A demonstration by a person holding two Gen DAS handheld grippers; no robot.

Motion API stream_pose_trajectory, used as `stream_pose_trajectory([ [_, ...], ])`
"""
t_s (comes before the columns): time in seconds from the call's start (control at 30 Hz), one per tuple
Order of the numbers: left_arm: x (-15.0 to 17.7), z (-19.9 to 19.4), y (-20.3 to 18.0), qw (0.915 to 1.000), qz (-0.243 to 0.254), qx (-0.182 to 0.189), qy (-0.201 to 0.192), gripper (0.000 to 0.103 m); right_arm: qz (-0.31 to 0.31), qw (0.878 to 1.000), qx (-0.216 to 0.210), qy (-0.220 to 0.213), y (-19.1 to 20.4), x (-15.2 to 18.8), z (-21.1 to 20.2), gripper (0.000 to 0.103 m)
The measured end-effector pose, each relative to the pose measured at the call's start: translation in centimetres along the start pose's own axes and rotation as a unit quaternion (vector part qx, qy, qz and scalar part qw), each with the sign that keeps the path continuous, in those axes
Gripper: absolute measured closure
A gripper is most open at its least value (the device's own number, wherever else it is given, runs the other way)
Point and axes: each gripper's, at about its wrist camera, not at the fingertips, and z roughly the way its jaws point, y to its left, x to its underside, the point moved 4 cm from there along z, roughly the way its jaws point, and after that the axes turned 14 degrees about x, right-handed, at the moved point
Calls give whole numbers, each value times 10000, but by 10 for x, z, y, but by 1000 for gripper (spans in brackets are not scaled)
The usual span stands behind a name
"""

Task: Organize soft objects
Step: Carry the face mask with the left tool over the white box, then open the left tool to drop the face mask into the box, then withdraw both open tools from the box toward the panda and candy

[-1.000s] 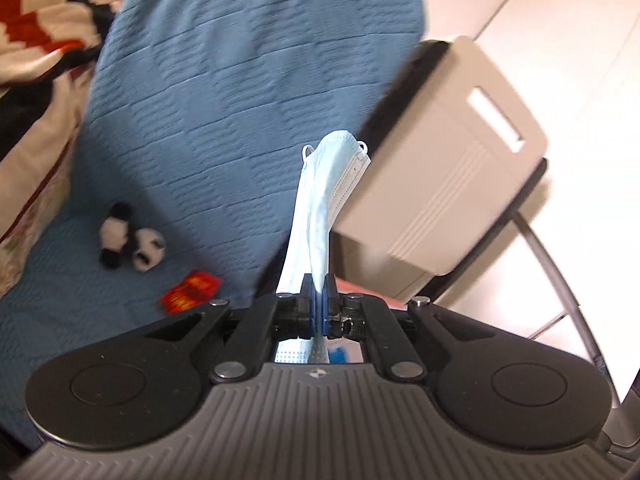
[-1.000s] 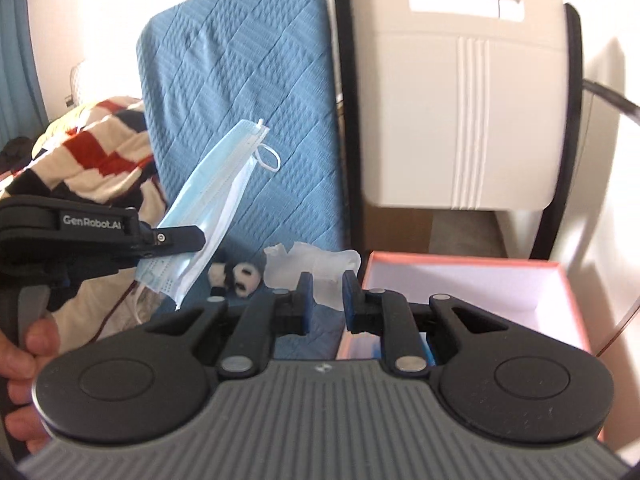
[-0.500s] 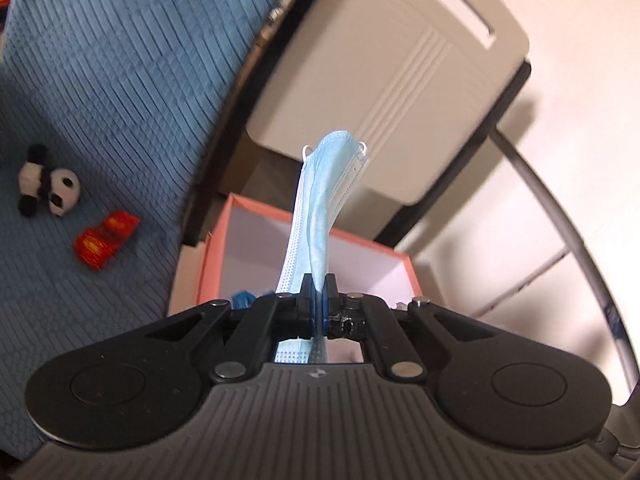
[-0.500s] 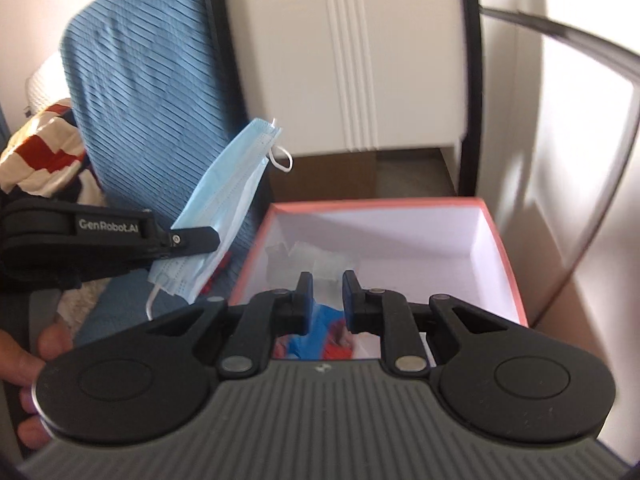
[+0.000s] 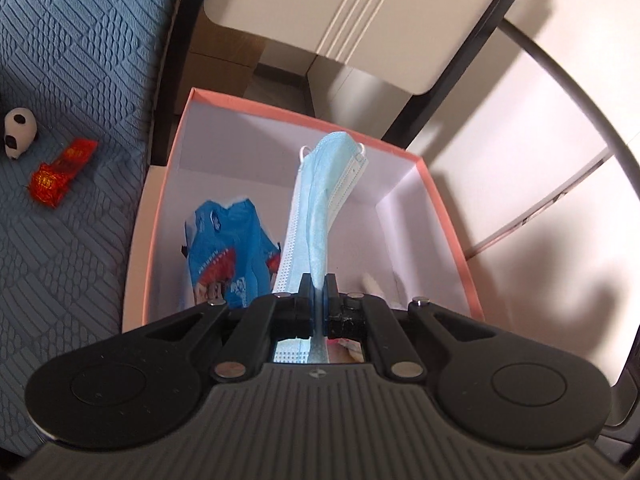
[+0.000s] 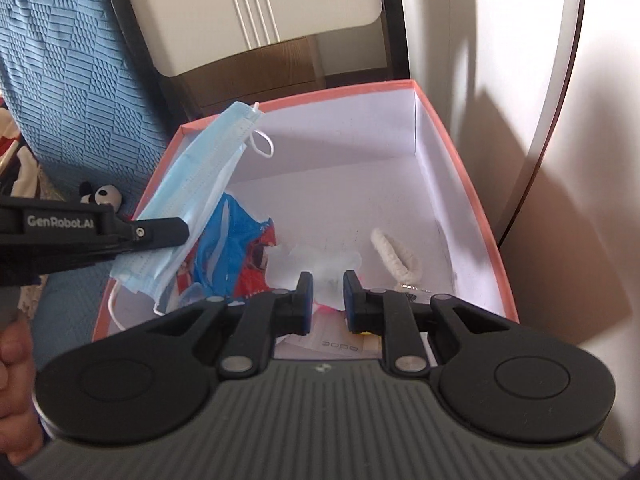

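Left wrist view: left gripper (image 5: 319,286) clenched on folded blue face mask (image 5: 320,200); mask standing up from jaws, tip toward 12 o'clock, hanging over the open pink-rimmed box (image 5: 448,216). Right wrist view: right gripper (image 6: 325,284) w/ jaws slightly apart, nothing pinched; translucent soft piece (image 6: 316,260) lies in box beyond the tips. Step judged: drop mask into box. Procedure: lower left gripper till mask bottom is inside walls; aim for bare floor at approx. 1 o'clock of blue-red pouch (image 5: 224,248); release only once ear loop (image 6: 262,144) is inside the rim, else snag on edge likely; keep right gripper off to 3 o'clock, clear of white braided loop (image 6: 396,252). Remaining on blue cover at 9 o'clock: panda toy (image 5: 19,132); red packet (image 5: 60,170).
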Motion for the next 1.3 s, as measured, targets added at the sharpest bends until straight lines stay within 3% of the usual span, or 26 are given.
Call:
stream_pose_trajectory([
  [0.13,1,3,0,9998,86,-142,68,94,40,9999,83,51,-1,-2,6,79],
  [0.2,1,3,-2,9995,165,-243,134,73,136,9998,93,62,-6,-5,5,69],
  [0.23,0,1,-3,9993,198,-291,111,53,181,9998,111,48,-7,-7,4,56],
  [0.27,0,-2,-4,9992,231,-313,34,45,209,9997,119,11,-8,-9,2,46],
  [0.57,-17,-47,-34,9963,763,-77,-390,44,162,9989,118,-424,7,-25,-38,42],
  [0.83,-35,-128,-48,9871,1245,-37,-1011,44,74,9944,74,-1051,37,-48,-93,42],
  [0.93,-37,-159,-46,9824,1399,-33,-1236,44,-44,9926,22,-1217,55,-50,-111,42],
  [1.1,-34,-200,-35,9730,1620,-334,-1609,44,-284,9899,-84,-1388,90,-46,-125,42],
  [1.3,-24,-233,0,9711,1523,-441,-1782,44,-462,9884,-232,-1428,128,-29,-134,42],
])
